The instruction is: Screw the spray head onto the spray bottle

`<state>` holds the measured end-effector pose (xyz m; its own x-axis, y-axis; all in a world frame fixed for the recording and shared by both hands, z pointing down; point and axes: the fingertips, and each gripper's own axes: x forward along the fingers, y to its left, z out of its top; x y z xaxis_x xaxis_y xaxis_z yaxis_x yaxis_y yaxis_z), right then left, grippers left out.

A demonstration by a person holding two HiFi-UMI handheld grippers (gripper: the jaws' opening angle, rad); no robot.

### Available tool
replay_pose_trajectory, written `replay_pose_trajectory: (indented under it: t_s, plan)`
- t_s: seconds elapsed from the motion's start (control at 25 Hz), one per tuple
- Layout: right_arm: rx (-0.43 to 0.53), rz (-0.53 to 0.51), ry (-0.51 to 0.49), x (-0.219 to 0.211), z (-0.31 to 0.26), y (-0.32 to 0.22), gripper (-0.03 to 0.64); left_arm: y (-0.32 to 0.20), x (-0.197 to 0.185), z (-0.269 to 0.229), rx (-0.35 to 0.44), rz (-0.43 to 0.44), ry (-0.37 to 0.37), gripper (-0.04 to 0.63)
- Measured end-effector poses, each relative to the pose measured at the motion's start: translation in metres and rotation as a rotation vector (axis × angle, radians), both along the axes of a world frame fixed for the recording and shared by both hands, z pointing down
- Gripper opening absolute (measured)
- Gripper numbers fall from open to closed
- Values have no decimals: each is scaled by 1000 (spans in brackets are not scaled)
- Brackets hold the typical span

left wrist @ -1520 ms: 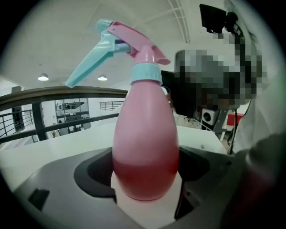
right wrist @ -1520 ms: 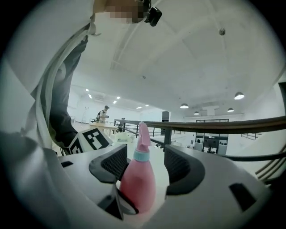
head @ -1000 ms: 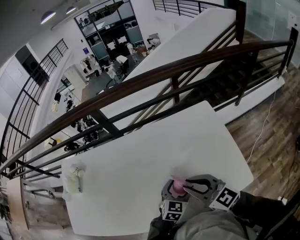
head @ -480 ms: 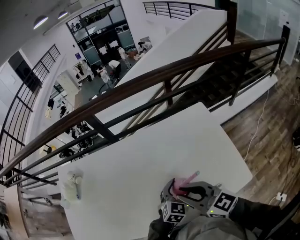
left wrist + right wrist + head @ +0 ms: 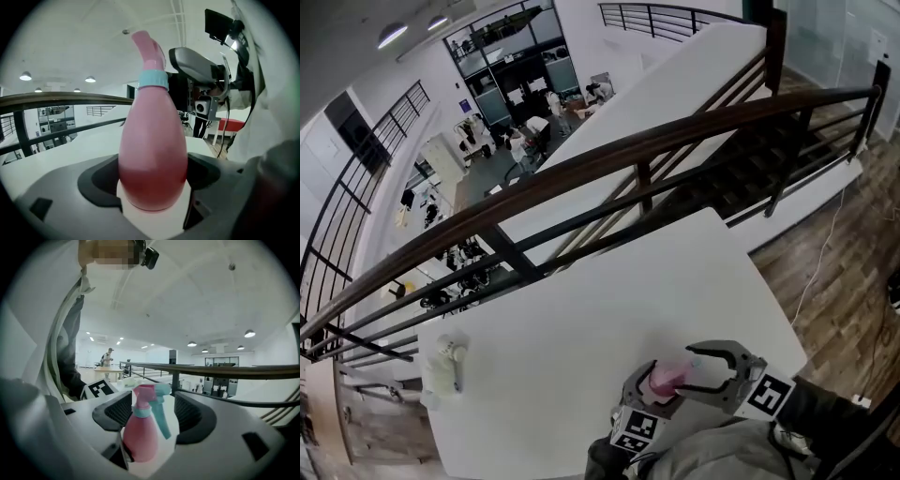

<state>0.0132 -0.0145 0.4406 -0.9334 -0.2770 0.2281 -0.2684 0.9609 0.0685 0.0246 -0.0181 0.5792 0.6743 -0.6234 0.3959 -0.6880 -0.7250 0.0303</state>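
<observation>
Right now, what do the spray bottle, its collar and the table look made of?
The spray bottle looks like translucent pink plastic, smooth with soft sheen; its darker lower part may be liquid showing through. Its collar: opaque teal plastic, matte. The table: white, flat, matte top; laminate or painted board, cannot tell.

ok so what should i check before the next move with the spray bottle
1. Left gripper grip on the spray bottle: ok, jaws closed on its body.
2. Spray head on the neck: ok, upright, with the teal collar against the bottle.
3. Thread fully tight: cannot tell.
4. Right gripper clear of the head: ok, its jaws have just been opening. The head stands between them and the pads look off it.
5. Room on the table to set the bottle down: ok, bare white top ahead.
</observation>
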Motion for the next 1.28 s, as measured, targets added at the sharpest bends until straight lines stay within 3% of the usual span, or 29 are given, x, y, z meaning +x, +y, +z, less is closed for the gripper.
replay_pose_trajectory:
  t_s: [0.24,0.36,0.52,0.68,0.76,0.84,0.96,1.08,1.2,1.28]
  plan:
    - [-74,-59,27,-9,15,31,272,-19,-22,6,-94,-192,13,408]
    - [-114,-118,-12,-26,7,55,272,-18,-24,7,-85,-211,-34,407]
    - [-89,-174,-47,-32,-6,58,259,-14,-19,6,-75,-185,-62,407]
    - [-15,-43,-199,-2,-40,24,256,1,-9,7,-66,-83,-90,408]
    - [104,-47,-129,4,-37,8,260,12,2,6,-69,4,-64,407]
    - [174,-138,8,-2,-19,10,304,22,13,6,-82,81,-42,408]
    - [82,-301,58,-18,-10,29,310,28,22,1,-76,139,-28,408]
    - [8,-351,67,-26,-7,32,305,21,24,-6,-68,145,-31,408]
    - [-7,-222,75,-21,-3,10,89,9,17,-12,-74,52,-7,408]
    - [-69,-102,14,-19,-1,-4,82,6,12,-11,-68,-11,-9,408]
